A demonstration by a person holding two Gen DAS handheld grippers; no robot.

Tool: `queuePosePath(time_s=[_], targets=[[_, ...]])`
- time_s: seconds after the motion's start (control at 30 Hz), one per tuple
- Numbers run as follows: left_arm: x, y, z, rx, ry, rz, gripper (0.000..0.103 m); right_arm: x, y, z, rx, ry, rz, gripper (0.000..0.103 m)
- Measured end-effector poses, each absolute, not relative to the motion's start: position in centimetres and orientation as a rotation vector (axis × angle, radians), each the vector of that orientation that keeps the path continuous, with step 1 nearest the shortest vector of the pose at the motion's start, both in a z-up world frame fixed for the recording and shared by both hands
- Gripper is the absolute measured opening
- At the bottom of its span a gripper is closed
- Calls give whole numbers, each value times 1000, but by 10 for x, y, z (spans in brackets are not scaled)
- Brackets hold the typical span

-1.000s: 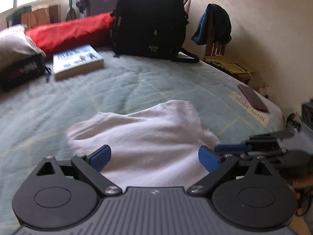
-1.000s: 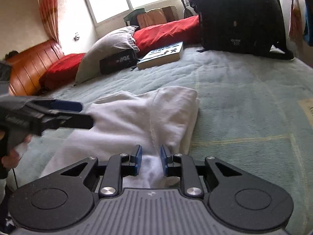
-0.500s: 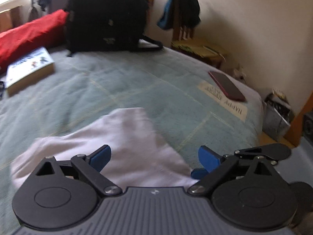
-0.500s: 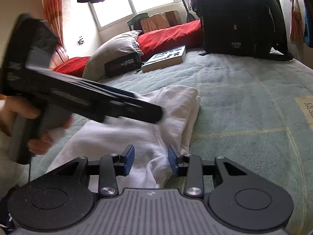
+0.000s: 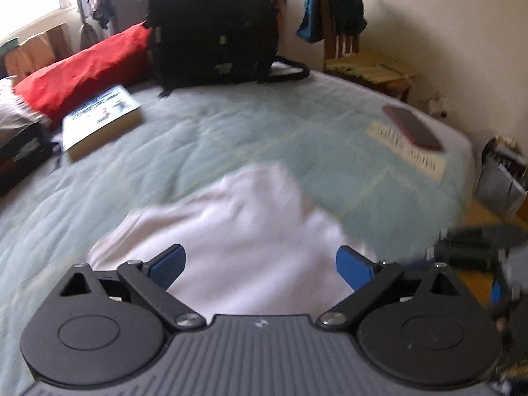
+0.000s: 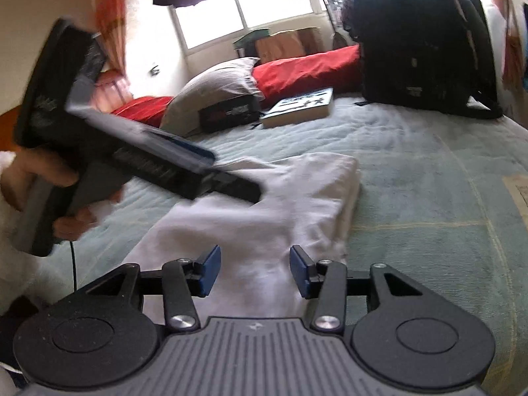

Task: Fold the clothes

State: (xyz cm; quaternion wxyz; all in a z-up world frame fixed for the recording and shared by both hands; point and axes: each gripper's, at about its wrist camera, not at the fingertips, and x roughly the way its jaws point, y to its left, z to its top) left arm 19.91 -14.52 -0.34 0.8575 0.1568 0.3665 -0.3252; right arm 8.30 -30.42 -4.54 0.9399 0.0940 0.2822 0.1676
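Note:
A white garment (image 5: 237, 227) lies folded and rumpled on the pale green bedspread (image 5: 231, 142); it also fills the middle of the right wrist view, white garment (image 6: 270, 217). My left gripper (image 5: 260, 264) hangs open above its near edge, nothing between the blue pads. In the right wrist view the left gripper (image 6: 231, 178) reaches in from the left, held by a hand (image 6: 43, 178), fingers over the cloth. My right gripper (image 6: 254, 270) is opening, its blue pads apart over the garment's near edge, not pressing on it. The right gripper (image 5: 478, 241) shows blurred at the right edge.
A black backpack (image 5: 214, 23), a red pillow (image 5: 82, 72), a book (image 5: 102, 118) and a black box (image 6: 231, 112) sit at the far side of the bed. A red phone (image 5: 412, 128) lies on a paper near the right edge. A wooden chair (image 5: 356, 56) stands beyond.
My right gripper's pads have spread apart and let go of the cloth fold. My left gripper has lifted and swung across over the garment, staying open.

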Motion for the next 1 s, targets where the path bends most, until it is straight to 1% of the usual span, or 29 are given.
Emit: queuePosePath(time_s=[0.17, 0.33, 0.5, 0.67, 0.8, 0.87, 1.0], targets=[[149, -114, -12, 319, 802, -714, 97, 72, -296, -48, 161, 603, 332, 53], [121, -116, -21, 246, 803, -841, 98, 58, -300, -52, 158, 623, 287, 55], [112, -130, -47, 260, 909, -884, 97, 48, -307, -52, 166, 630, 249, 56], [105, -128, -29, 215, 846, -911, 98, 46, -310, -52, 172, 626, 245, 57], [111, -132, -46, 201, 945, -854, 97, 46, -310, -51, 174, 622, 254, 57], [106, -124, -40, 184, 922, -863, 97, 44, -309, -49, 167, 617, 260, 57], [99, -102, -12, 158, 804, -831, 99, 45, -306, -46, 159, 612, 281, 57]])
